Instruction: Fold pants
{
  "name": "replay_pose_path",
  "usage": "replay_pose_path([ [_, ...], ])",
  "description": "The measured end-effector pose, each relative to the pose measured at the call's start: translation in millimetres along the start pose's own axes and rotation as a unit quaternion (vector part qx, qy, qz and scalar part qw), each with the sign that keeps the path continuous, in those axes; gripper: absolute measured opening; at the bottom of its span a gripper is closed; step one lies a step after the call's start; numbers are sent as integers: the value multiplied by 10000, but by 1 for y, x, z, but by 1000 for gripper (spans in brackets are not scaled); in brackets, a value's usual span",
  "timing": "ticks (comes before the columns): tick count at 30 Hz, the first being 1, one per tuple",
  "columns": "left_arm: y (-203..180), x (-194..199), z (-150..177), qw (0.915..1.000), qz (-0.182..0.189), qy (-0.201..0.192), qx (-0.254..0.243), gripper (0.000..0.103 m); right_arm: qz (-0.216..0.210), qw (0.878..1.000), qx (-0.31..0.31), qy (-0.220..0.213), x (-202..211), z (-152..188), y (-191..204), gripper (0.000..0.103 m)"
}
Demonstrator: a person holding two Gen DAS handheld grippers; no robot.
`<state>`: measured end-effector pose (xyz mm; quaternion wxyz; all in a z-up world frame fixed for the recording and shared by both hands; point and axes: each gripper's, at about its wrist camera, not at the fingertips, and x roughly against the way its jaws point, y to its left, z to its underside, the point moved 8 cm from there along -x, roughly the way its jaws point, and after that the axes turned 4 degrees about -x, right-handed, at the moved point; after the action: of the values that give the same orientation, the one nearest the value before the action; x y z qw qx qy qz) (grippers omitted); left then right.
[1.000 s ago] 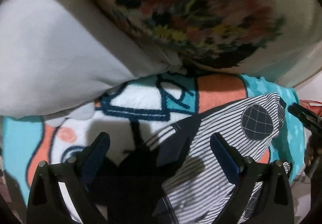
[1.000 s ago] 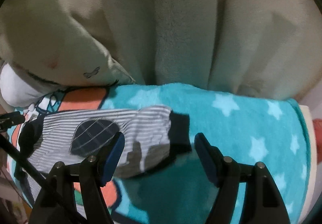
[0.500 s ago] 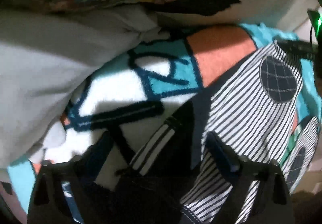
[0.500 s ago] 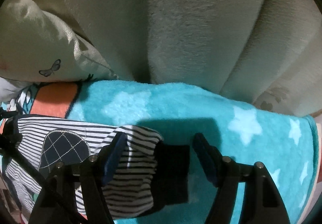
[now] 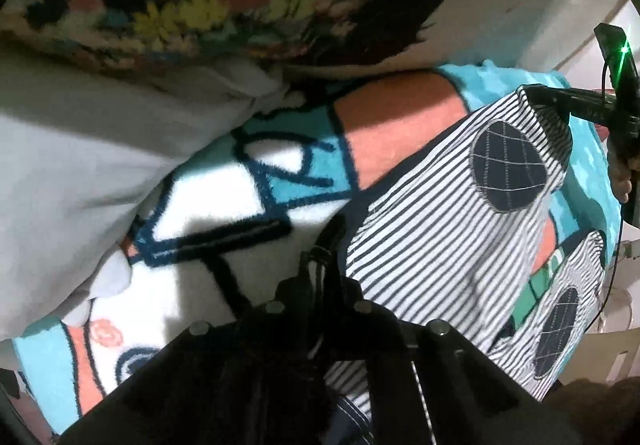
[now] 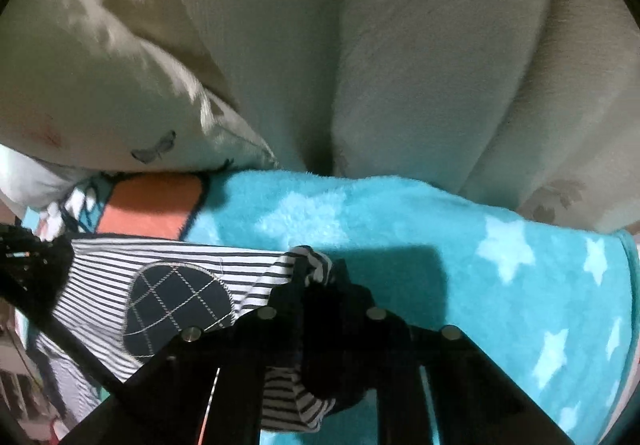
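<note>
While pinched by both grippers: striped pants w/ navy patches.

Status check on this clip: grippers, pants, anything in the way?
Left gripper shut on pants at the dark waistband. Right gripper shut on the cuff end. Pants lie on blanket. Pillows close behind, not touching.

Left tool jaws clamped together, low at the frame bottom. Right tool likewise pinched closed; seen from the left camera it sits far right, reaching in.
</note>
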<state>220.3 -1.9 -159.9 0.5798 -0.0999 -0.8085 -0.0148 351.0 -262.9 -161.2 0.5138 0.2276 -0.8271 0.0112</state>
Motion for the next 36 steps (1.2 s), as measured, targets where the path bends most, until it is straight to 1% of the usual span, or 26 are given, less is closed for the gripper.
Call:
replay_pose_path([
  [1,-4,5,-1,10000,-20,-81,-8,4,-7,10000,-53,-56,7,1,-1,12],
  [2,3,23,10,9999,-17,-155,-17,4,-11,9999,-96,-106,14,2,-1,12],
  [6,-4,54,7,9984,-94,-522,-172,4,-32,9992,-223,-323,47,18,-4,12],
  [10,-22,96,21,9943,-194,-930,-483,4,-9,9981,-337,-510,83,52,4,12],
  [13,-40,120,44,9899,-270,-1170,-752,4,-13,9972,-482,-568,103,82,6,12],
  [14,-50,124,54,9891,-233,-1210,-806,4,-22,9969,-561,-556,108,95,6,12],
  [16,-65,123,75,9897,-38,-1184,-801,4,29,9961,-715,-511,115,123,4,12],
  [18,-75,121,104,9910,85,-1033,-842,4,115,9951,-899,-394,117,154,2,12],
  [19,-78,116,114,9919,122,-937,-845,4,152,9940,-1048,-289,115,175,1,12],
  [21,-83,99,141,9948,390,-624,-705,4,165,9918,-1261,-139,111,202,-4,12],
  [22,-84,88,153,9958,449,-464,-648,4,164,9902,-1384,-57,111,217,-5,14],
  [24,-86,75,171,9967,425,-269,-643,4,173,9857,-1678,16,112,244,-7,17],
  [25,-86,70,178,9968,432,-170,-655,4,187,9838,-1783,24,113,253,-9,22],
  [26,-84,66,183,9968,443,-100,-656,4,227,9810,-1925,37,117,263,-11,30],
  [28,-82,63,192,9966,484,-19,-666,5,257,9750,-2208,33,126,282,-16,38],
  [29,-81,64,197,9963,521,7,-685,6,259,9730,-2293,11,131,285,-17,43],
  [31,-80,69,204,9960,546,30,-704,8,355,9692,-2435,-141,143,287,-17,46],
  [36,-61,85,220,9968,626,14,-496,9,579,9666,-2407,-661,163,260,-12,46],
])
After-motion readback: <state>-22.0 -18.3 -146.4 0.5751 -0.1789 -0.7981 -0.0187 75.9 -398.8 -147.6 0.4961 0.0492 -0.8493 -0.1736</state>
